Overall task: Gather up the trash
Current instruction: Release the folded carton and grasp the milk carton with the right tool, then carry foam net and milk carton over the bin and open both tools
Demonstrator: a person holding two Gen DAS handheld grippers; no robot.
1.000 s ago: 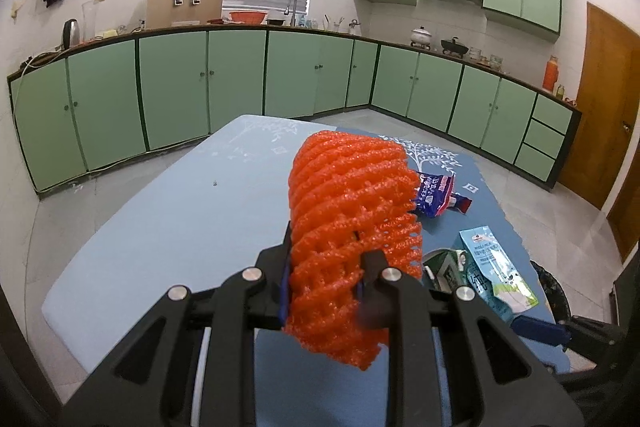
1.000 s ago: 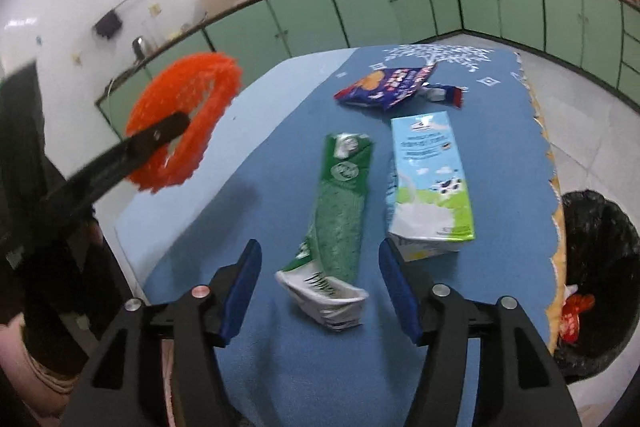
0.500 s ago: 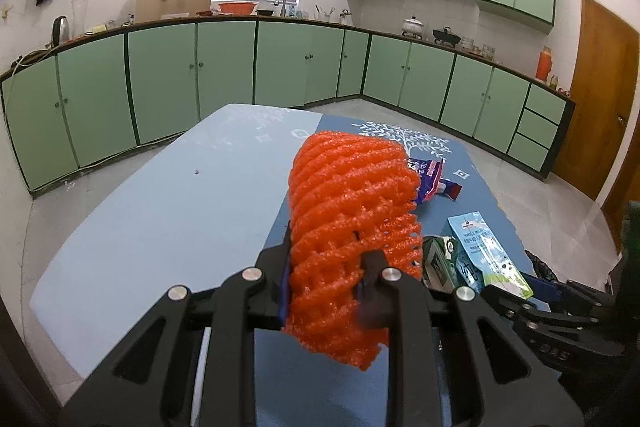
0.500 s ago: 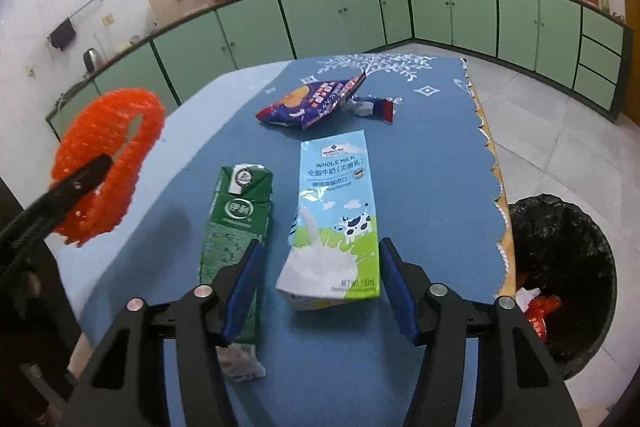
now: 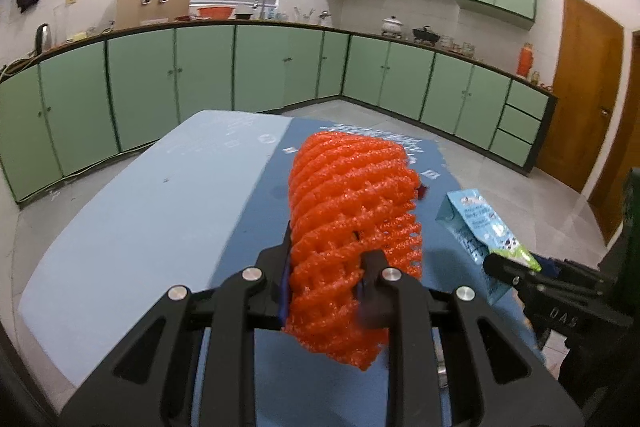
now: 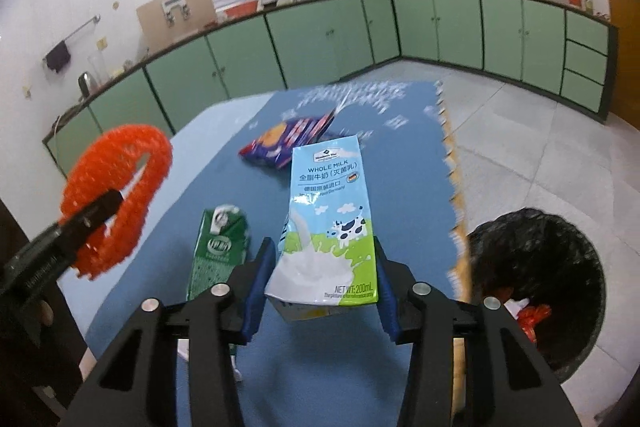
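Gripping orange net (image 5: pixel 352 227) left, milk carton (image 6: pixel 328 227) right; only right view shows bin (image 6: pixel 536 291)

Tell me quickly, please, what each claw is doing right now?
Left claw: closed on the orange foam net.
Right claw: closed on the blue milk carton, lifted off the table.

The green carton (image 6: pixel 218 259) crowds the left; the bin (image 6: pixel 536 291) mouth seems unobstructed.
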